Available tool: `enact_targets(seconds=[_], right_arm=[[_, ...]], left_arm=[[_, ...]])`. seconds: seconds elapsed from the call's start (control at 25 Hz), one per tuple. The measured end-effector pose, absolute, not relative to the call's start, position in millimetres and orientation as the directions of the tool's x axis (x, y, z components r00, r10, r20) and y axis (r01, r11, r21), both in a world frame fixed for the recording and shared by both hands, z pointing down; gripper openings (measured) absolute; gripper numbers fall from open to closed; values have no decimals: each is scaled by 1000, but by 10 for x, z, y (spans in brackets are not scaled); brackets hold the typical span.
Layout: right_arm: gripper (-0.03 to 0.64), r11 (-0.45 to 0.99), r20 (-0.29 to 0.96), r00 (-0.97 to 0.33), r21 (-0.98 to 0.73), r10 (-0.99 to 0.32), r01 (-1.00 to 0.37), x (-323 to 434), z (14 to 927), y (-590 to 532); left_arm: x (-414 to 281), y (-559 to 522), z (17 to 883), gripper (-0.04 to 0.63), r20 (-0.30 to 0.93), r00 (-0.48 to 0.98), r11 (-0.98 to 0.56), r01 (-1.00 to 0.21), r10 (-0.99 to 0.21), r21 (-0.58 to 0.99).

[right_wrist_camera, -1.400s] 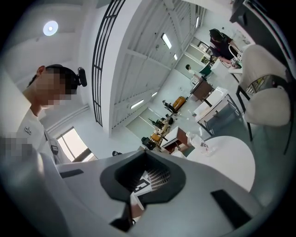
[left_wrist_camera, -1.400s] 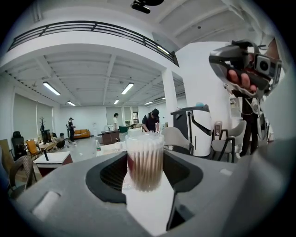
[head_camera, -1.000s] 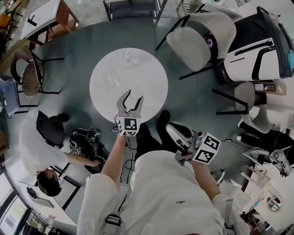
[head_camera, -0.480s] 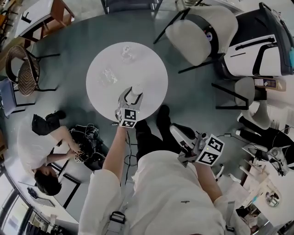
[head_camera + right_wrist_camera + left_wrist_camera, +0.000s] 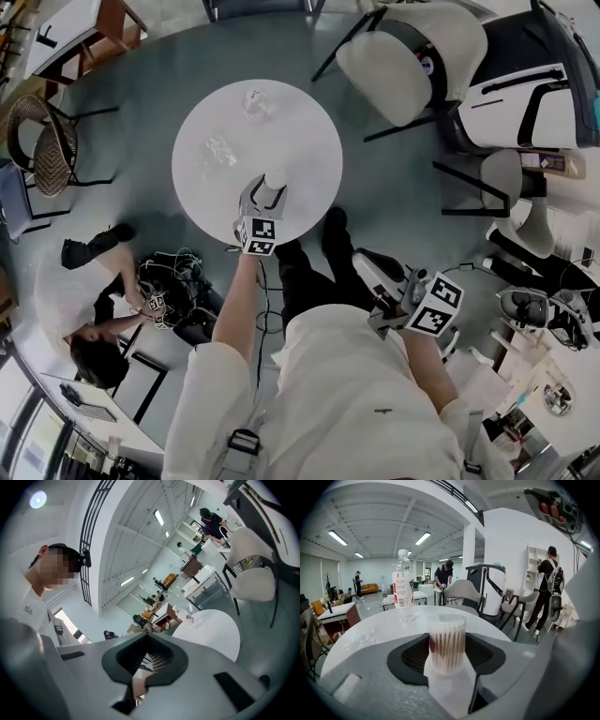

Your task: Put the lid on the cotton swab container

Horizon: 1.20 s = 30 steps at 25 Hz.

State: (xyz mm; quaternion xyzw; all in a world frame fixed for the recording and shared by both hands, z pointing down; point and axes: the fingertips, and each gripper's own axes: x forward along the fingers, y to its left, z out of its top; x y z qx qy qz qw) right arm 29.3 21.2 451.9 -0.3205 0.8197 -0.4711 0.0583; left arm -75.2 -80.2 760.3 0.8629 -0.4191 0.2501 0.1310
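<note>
The cotton swab container [image 5: 275,184] [image 5: 447,641] is a clear cylinder full of swabs, upright between the jaws of my left gripper [image 5: 263,199] [image 5: 449,667], which is shut on its sides. It hangs low over the near part of the round white table [image 5: 309,141]; I cannot tell whether its base touches. Its top shows a clear band, and I cannot tell whether that is a lid. A small clear glinting thing [image 5: 220,150] [image 5: 361,637] lies on the table's left. My right gripper [image 5: 386,300] [image 5: 140,677] is shut, off the table by my right side.
A water bottle [image 5: 253,101] [image 5: 403,585] stands at the table's far side. Chairs [image 5: 403,61] ring the far right. A person crouches by cables [image 5: 169,291] on the floor to the left. Other people stand far off in the room.
My left gripper has come down toward the table with the container still in it. The right gripper has stayed about where it was.
</note>
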Motion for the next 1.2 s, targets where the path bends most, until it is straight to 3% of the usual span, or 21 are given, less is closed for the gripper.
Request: enact_targets(seconds=[0.56,0.76,1.2], right_arm=[[8,377,193,-806,-806,-559,-455,208,4477,189],[9,395,182,-816,-804,-549,-445,130,4447,182],[8,458,138,-835,-783,-533,-421,16,4306,78]], left_arm=[[-842,-570,7752,242,596,513,-636,-772,-618,4],[-840,-501,7746,285,604,532,-663,-748,-594,7],[-982,-320,7366,285,570,523,-639,-769,-634,-4]])
